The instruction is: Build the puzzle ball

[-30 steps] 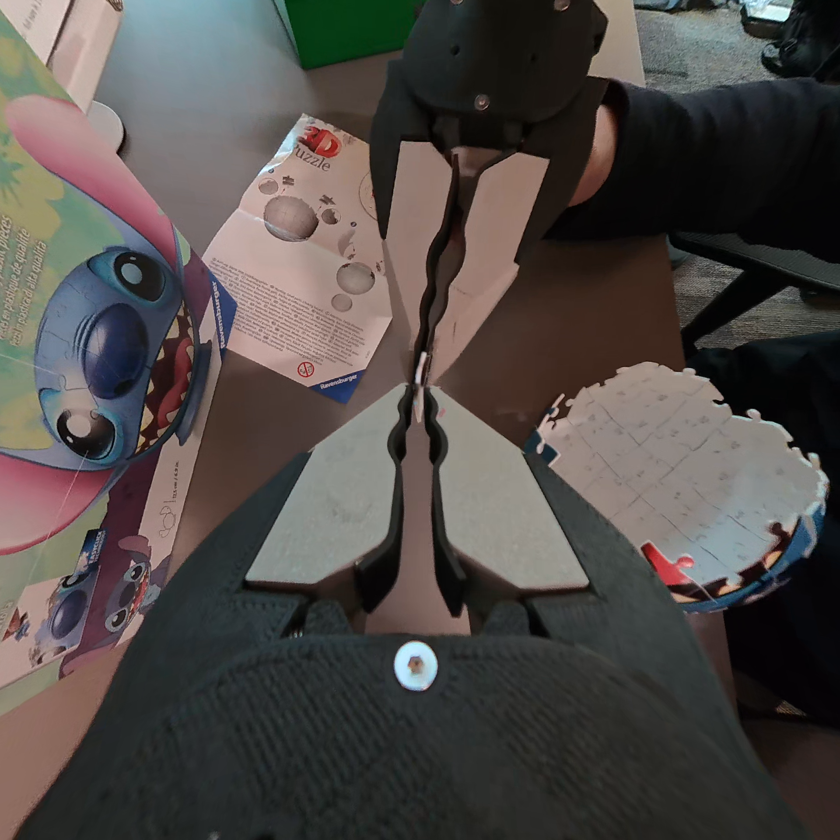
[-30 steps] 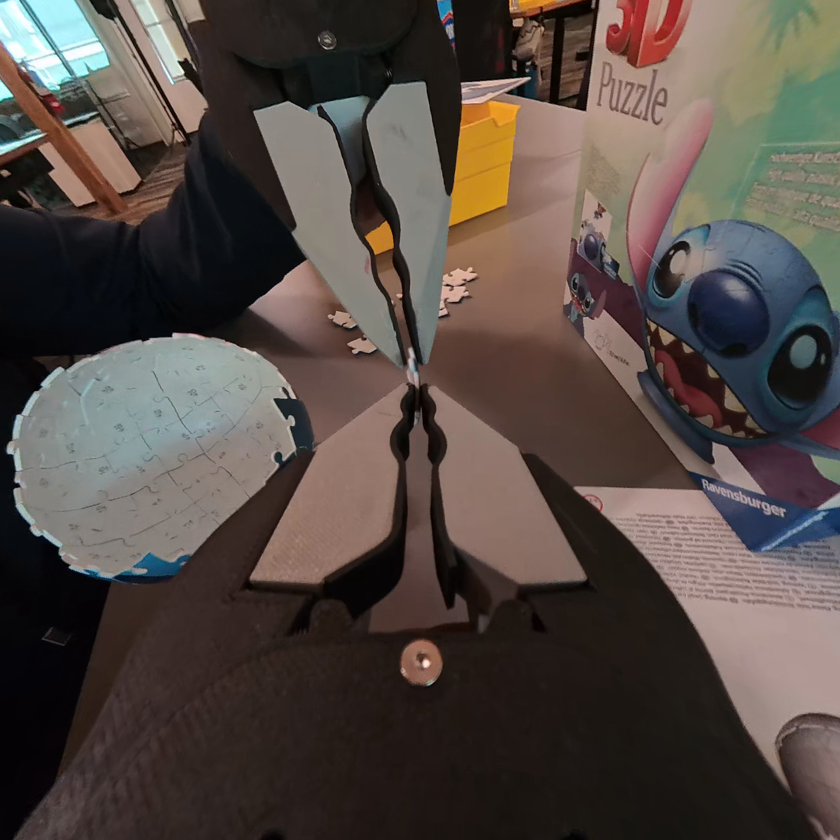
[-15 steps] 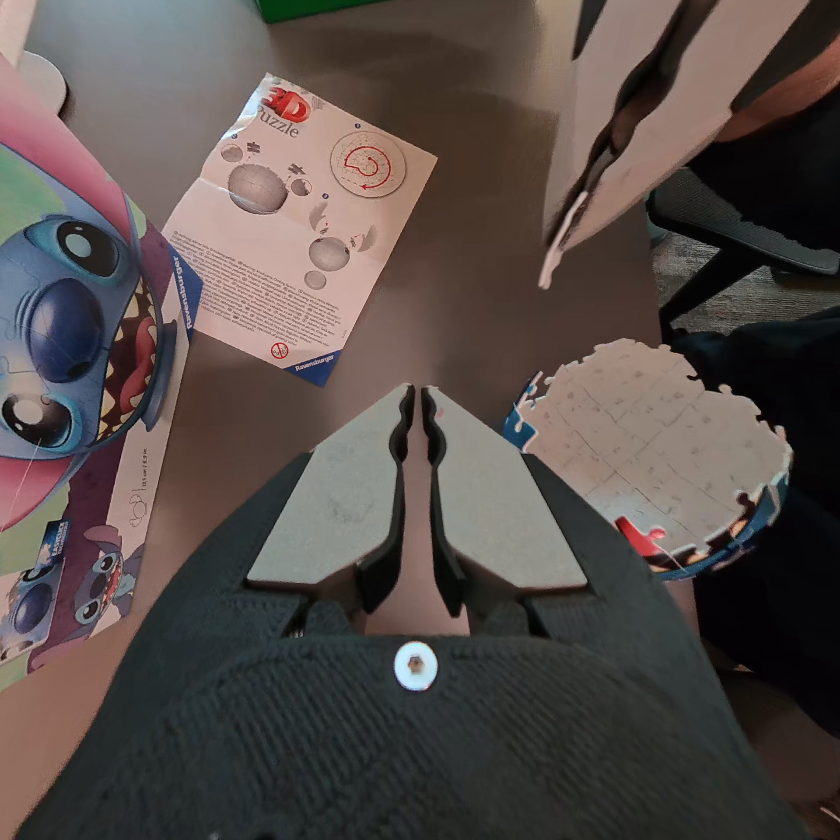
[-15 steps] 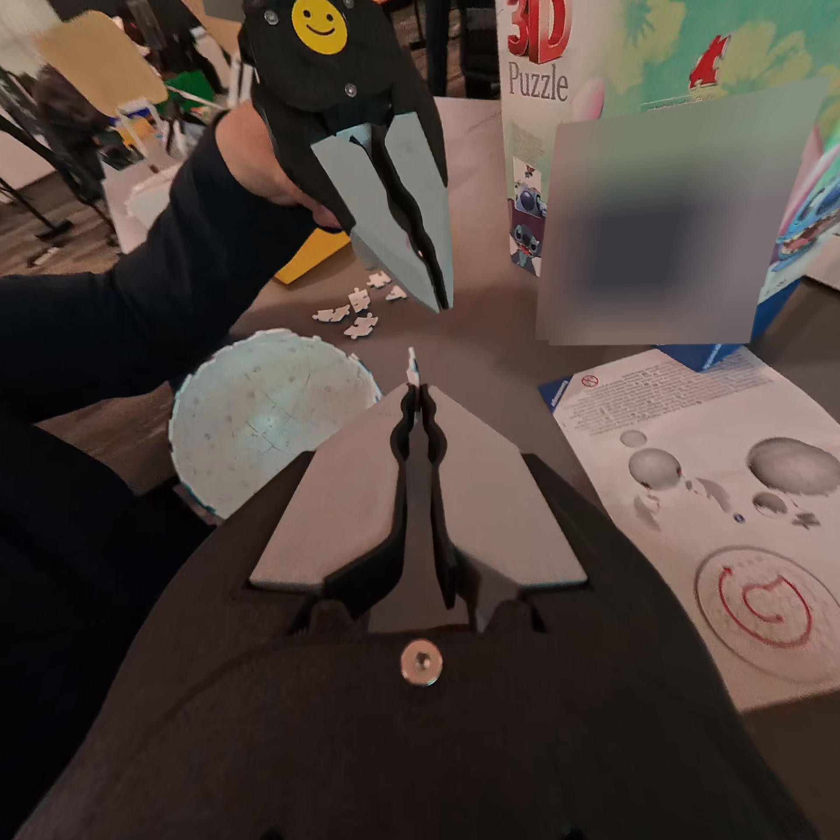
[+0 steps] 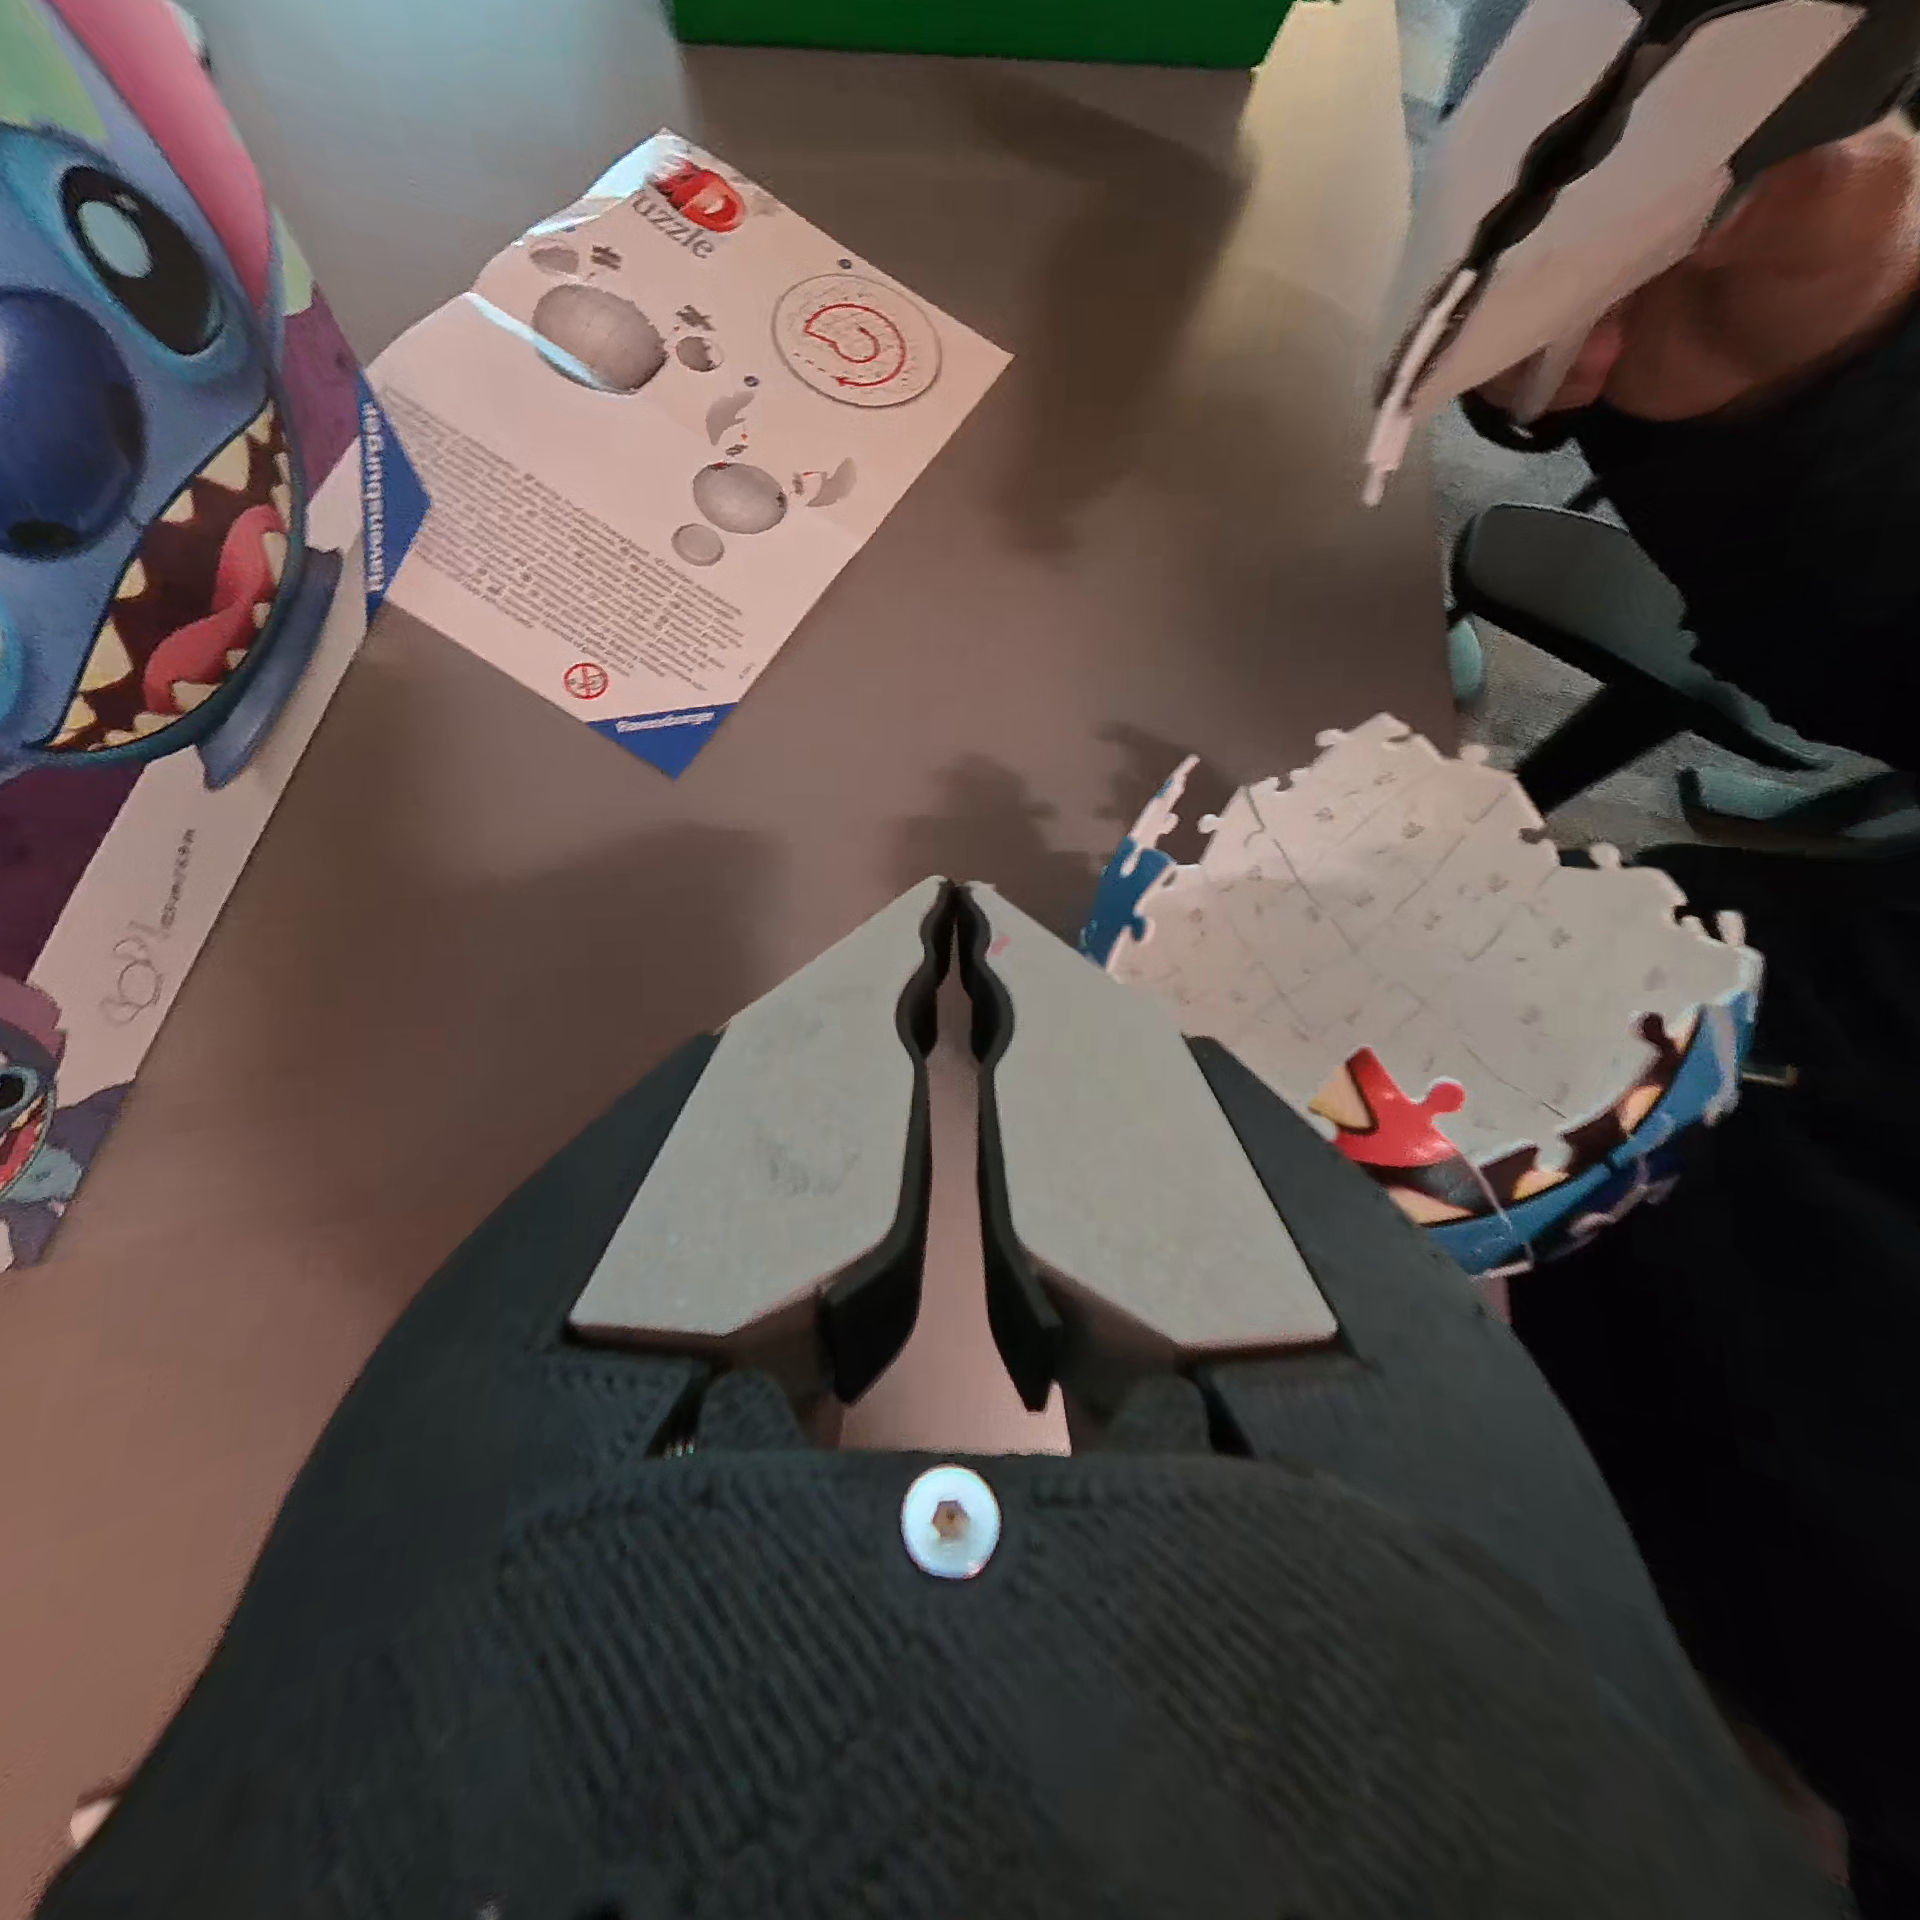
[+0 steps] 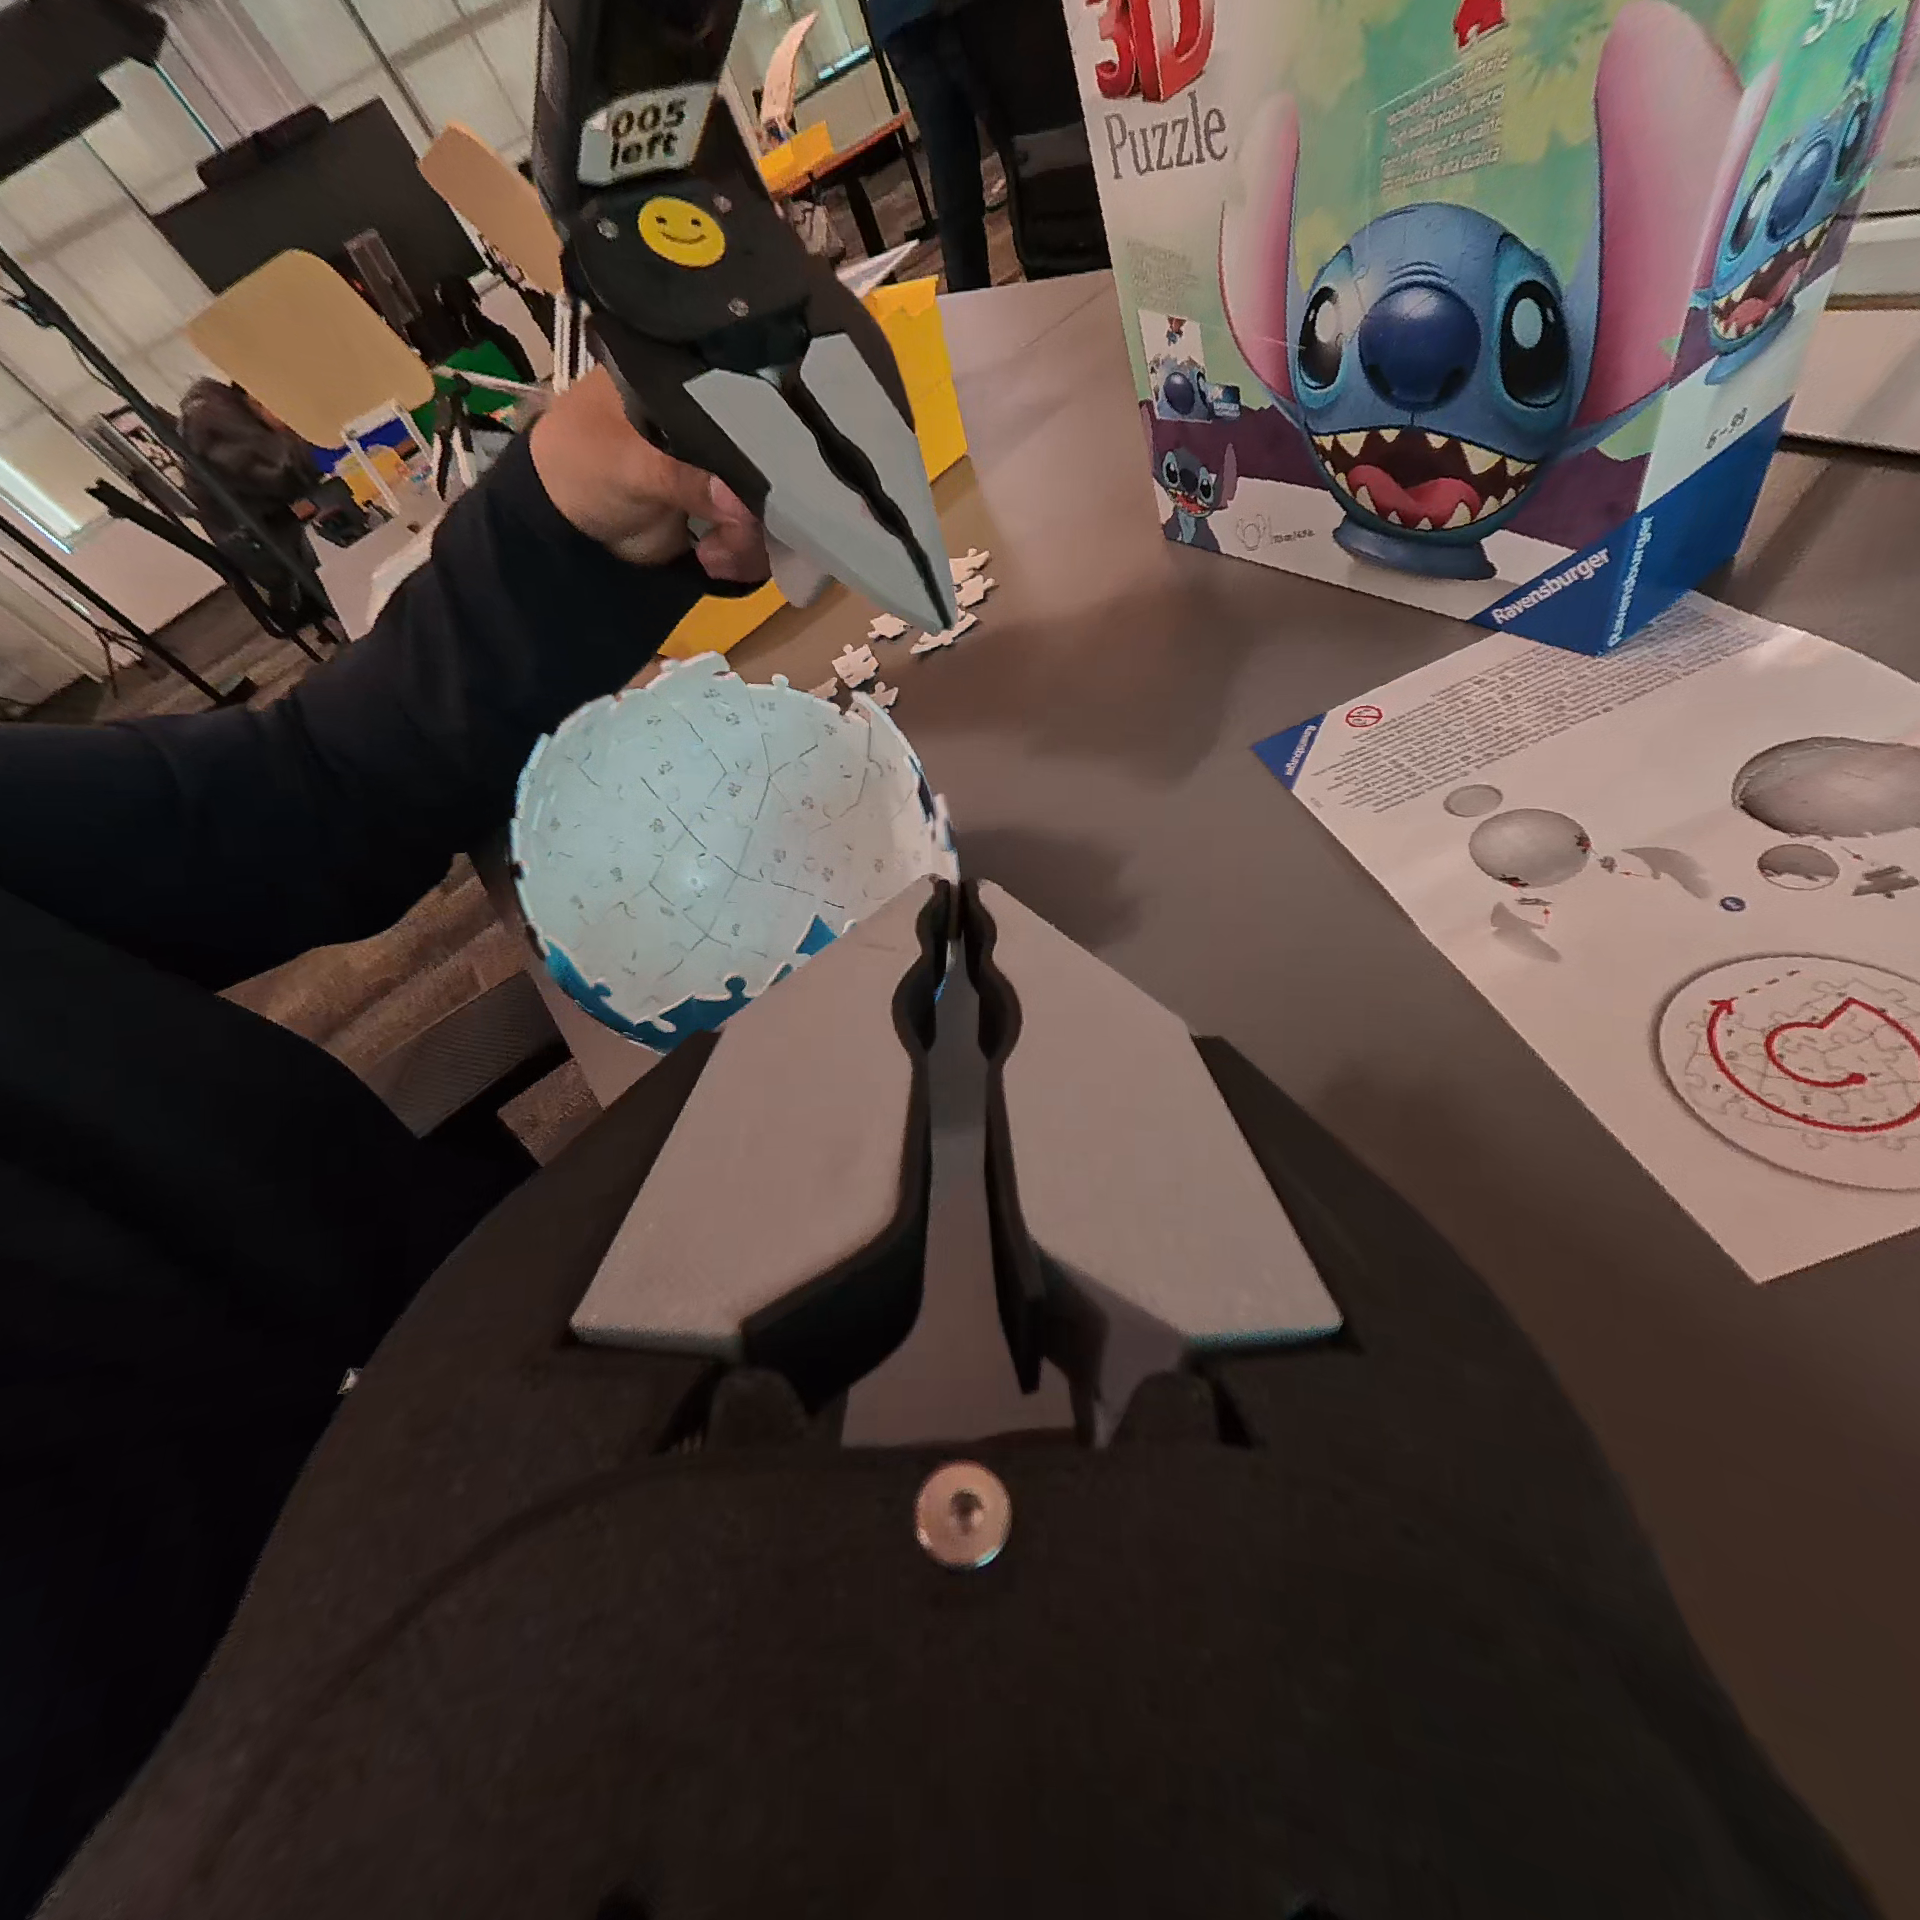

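Observation:
The half-built puzzle ball (image 5: 1403,956) is a bowl-shaped shell, white inside and blue outside, at the table's edge; it also shows in the right wrist view (image 6: 717,842). My right gripper (image 5: 1397,400) is shut on a small white puzzle piece (image 5: 1387,447) and holds it in the air above the shell. In its own view the right gripper (image 6: 961,888) sits right beside the shell's rim, and the piece is hard to make out. My left gripper (image 5: 951,888) is shut and empty, left of the shell. It also shows in the right wrist view (image 6: 940,618), raised over the loose pieces.
The puzzle box (image 6: 1455,312) stands at the back, with the instruction sheet (image 6: 1662,914) flat in front of it. Several loose white pieces (image 6: 914,634) lie beside a yellow bin (image 6: 914,384). A green box (image 5: 966,31) is at the far edge. A chair (image 5: 1610,644) stands beyond the table. My hands' fingertips stand some 15 centimeters from each other.
The two grippers met tip to tip on the piece, then parted. The piece stayed in the right gripper, which moved over the shell. The left gripper drew back empty.

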Demonstrator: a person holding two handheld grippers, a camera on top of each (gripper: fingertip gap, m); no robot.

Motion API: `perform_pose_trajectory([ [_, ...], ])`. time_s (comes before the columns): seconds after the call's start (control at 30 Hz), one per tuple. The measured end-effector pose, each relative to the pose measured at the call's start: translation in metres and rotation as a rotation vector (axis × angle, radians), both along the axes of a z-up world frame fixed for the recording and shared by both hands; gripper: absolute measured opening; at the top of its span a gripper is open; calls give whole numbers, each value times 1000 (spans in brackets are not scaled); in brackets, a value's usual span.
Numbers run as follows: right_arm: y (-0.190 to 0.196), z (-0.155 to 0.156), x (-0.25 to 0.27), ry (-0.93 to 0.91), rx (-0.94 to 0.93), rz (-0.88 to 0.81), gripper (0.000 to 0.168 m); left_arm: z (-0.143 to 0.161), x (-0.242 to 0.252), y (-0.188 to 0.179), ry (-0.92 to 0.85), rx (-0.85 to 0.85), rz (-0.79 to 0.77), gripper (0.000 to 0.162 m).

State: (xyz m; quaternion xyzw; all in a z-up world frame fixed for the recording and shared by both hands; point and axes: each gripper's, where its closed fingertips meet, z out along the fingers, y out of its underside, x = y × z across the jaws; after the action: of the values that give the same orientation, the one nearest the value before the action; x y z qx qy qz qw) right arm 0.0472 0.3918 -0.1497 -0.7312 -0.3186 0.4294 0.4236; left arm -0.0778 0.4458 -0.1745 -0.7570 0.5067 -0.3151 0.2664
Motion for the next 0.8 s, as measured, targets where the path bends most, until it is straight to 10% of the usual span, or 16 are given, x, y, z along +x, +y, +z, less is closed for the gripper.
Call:
perform_pose_trajectory([
  [0.8, -16, 0, 0, 40, 10, 27, 0, 2, -33, -68, -340, -127, -115, 1],
])
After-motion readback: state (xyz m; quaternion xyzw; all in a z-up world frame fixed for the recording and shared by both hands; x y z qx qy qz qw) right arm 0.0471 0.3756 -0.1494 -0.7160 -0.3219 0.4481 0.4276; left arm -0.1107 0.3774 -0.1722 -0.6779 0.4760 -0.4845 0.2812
